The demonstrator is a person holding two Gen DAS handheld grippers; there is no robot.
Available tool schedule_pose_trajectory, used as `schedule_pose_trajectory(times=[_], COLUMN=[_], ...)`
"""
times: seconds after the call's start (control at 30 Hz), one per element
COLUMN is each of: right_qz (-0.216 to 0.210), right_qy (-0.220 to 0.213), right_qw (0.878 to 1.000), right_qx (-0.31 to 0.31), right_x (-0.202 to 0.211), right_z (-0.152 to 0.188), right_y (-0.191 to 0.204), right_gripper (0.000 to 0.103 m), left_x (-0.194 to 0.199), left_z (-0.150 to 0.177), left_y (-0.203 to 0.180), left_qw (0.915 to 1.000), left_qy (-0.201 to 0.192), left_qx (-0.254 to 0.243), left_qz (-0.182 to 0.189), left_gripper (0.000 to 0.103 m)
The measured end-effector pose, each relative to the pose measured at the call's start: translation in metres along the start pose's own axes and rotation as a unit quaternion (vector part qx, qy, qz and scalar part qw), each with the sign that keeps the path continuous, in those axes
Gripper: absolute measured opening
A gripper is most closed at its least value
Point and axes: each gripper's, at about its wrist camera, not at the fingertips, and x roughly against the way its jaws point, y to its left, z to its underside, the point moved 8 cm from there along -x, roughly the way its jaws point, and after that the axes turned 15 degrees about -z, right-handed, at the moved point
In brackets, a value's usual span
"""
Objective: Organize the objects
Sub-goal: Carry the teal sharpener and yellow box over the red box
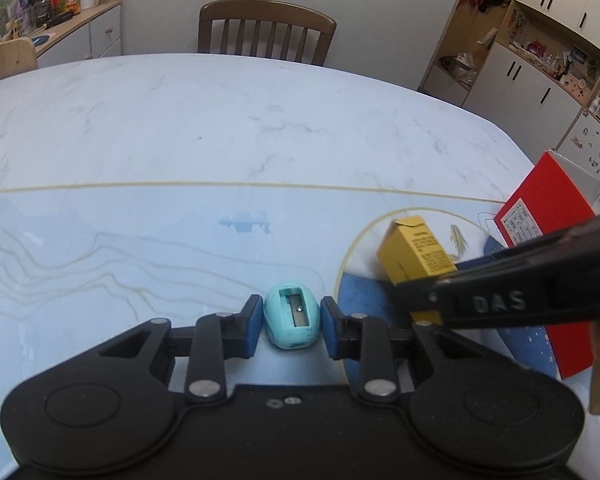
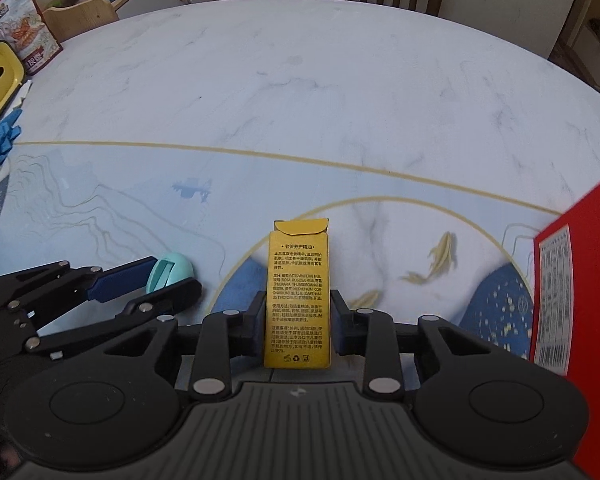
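Left jaws: my left gripper (image 1: 291,322) has its blue pads narrowed onto the flanks of the small mint-green egg-shaped plastic pencil sharpener (image 1: 292,320); both pads look to be touching it, blade slot facing up.
Right jaws: my right gripper (image 2: 299,320) is closed narrow on the tall yellow cardboard carton with black print (image 2: 299,300), pads on its two long sides, low on the body, the flap end pointing away from me.
Where the things sit: each is between its own jaws; I cannot tell whether either is lifted or resting on the pale blue marbled tabletop (image 1: 180,128).
Destination, as I judge it: the red cardboard box (image 2: 580,280), to the right of my right jaws and further right of my left.
Step in hand: both grasps made, carrying not yet done.
Next move calls for: lifting clear without tilting the carton, swinging right toward the red box, and keeping my left jaws behind the right so the two do not collide.
Risk: the rounded sharpener could squirt out of flat pads.
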Motion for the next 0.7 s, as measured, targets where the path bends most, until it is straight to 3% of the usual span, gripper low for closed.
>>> schedule_pose_trajectory(times=[0.37,0.7], right_qz=[-0.034,-0.055], right_qy=[-0.019,-0.049], right_qw=[0.999,0.997], right_qx=[0.000,-0.006], right_x=[0.062,0.129], right_z=[0.026,0.045], right_y=[0.001,-0.032], right_gripper=[0.030,0.030], left_x=[0.035,0.075], left_z=[0.004,-0.003], left_y=[-0.019,-0.066], left_qw=[0.9999,0.9998], left_qy=[0.005,-0.009], left_qx=[0.015,0.017], left_qz=[0.001,0.011], left_gripper=[0.029,0.029])
